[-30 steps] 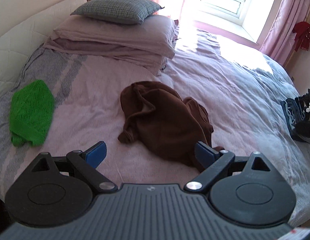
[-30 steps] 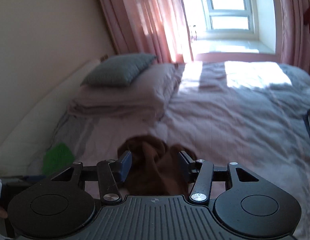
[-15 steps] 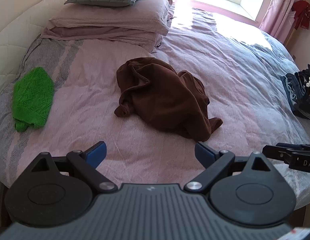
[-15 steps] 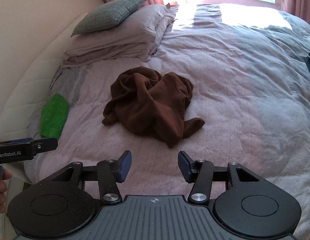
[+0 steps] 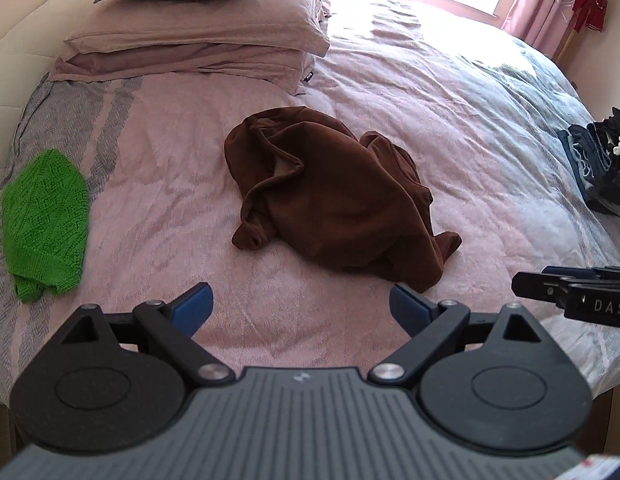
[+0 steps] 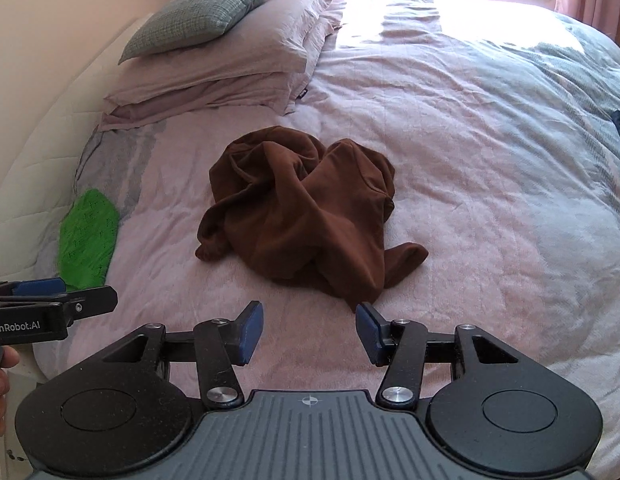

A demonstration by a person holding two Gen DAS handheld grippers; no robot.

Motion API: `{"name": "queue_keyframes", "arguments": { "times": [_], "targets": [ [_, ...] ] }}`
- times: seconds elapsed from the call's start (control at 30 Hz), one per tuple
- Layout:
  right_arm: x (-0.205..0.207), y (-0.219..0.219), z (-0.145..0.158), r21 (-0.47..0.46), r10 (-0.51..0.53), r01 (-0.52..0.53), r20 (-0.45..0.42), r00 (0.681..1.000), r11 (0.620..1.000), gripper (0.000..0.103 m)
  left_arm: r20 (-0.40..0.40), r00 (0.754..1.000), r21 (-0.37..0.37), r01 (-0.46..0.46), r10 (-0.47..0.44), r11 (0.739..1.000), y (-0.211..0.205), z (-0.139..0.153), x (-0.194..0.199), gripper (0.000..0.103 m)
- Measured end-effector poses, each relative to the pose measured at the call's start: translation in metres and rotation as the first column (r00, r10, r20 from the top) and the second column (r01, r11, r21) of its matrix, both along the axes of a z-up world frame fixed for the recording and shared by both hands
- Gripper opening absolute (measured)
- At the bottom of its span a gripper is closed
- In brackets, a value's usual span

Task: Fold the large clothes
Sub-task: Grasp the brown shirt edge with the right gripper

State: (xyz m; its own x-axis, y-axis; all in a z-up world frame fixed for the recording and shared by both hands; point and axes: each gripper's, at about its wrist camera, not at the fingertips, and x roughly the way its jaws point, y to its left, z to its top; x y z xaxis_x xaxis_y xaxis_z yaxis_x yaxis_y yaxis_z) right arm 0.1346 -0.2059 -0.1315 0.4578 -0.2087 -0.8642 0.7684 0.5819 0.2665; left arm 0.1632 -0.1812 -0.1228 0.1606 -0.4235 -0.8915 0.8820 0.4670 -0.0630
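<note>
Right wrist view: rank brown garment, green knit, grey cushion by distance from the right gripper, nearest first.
From the right gripper, fingers open and empty:
1. Brown garment: crumpled mid-bed, straight ahead, its near edge just beyond the fingers.
2. Green knit: flat at the bed's left edge, farther out to the side.
3. Grey cushion: atop the stacked pillows at the head of the bed, far left.

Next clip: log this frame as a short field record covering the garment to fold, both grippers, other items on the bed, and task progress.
garment: brown garment, crumpled in a heap mid-bed, not spread out
left gripper: open, empty, short of the heap
right gripper: open, empty, short of the heap
surface: bed with pinkish cover
other items: green knit near the left edge; grey cushion on stacked pillows; dark clothes at the right edge
progress: folding not begun
</note>
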Motion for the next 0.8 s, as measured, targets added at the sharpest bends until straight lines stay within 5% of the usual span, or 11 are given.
{"name": "queue_keyframes", "arguments": {
  "times": [0.43, 0.8],
  "targets": [
    [0.043, -0.016, -0.029, 0.038, -0.083, 0.087, -0.099, 0.992, 0.995, 0.048, -0.055, 0.996, 0.064, 0.073, -0.069, 0.995, -0.031, -0.043, 0.059, 0.093],
    [0.147, -0.036, -0.083, -0.036, 0.030, -0.034, -0.112, 0.993, 0.999, 0.048, -0.041, 0.993, 0.111, -0.105, 0.110, 0.988, -0.032, -0.106, 0.176, 0.089]
  ]
}}
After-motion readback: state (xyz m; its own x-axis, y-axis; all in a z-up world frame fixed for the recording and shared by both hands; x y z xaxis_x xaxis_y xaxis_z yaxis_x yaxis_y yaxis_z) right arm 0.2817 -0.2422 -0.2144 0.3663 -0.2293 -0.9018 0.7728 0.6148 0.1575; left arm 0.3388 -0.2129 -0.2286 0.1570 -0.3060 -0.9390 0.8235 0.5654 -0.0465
